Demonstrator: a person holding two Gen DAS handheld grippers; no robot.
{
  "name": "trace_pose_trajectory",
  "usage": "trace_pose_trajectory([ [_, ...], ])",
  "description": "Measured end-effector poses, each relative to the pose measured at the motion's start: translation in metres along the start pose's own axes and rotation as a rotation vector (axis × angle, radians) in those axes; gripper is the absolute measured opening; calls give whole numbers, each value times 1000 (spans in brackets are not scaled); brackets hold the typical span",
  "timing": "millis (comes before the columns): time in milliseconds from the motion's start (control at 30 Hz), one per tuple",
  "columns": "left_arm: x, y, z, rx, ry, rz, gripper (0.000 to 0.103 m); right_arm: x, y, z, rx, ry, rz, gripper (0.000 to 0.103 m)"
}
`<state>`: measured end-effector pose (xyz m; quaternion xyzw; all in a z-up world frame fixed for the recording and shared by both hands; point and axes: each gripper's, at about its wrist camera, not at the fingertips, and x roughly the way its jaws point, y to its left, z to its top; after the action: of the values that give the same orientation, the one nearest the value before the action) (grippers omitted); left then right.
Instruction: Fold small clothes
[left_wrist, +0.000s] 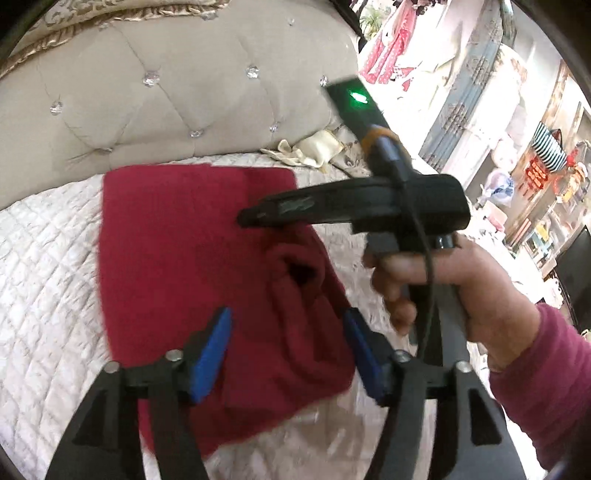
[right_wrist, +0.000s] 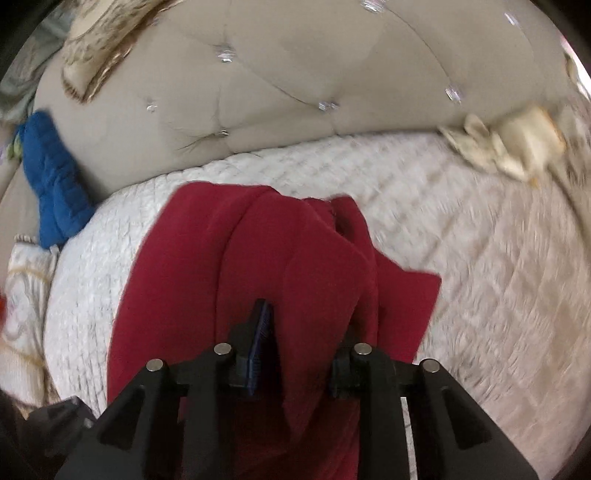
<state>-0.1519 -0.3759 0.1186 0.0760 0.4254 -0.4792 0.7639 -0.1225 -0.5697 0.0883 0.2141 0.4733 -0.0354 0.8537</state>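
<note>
Your garment (left_wrist: 207, 258) lies on the bed (left_wrist: 48, 295), the headboard (left_wrist: 166, 92) behind it; a jacket (right_wrist: 51, 177) leans on the headboard at left, a cloth bundle (right_wrist: 506, 147) sits far right

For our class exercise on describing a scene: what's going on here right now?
A person is folding a red garment on a white quilted bed, using a handheld gripper in each hand. The right gripper is shut on a raised fold of the red cloth. The left gripper hovers open above the garment, holding nothing. A blue garment lies by the headboard.
</note>
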Motion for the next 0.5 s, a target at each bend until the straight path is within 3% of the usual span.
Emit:
trace_pose_trajectory([
  [100, -35, 11, -9, 28, -42, 44, 82, -28, -11, -10, 77, -42, 31, 12],
  [233, -69, 24, -24, 63, -94, 179, 87, -63, -9, -34, 140, -84, 178, 45],
  [333, -72, 37, -35, 40, -61, 255, 87, -63, 3, -50, 178, -49, 254, 45],
  [500, -84, 40, -43, -21, -63, 259, 87, -41, 16, -66, 215, 18, 218, 46],
])
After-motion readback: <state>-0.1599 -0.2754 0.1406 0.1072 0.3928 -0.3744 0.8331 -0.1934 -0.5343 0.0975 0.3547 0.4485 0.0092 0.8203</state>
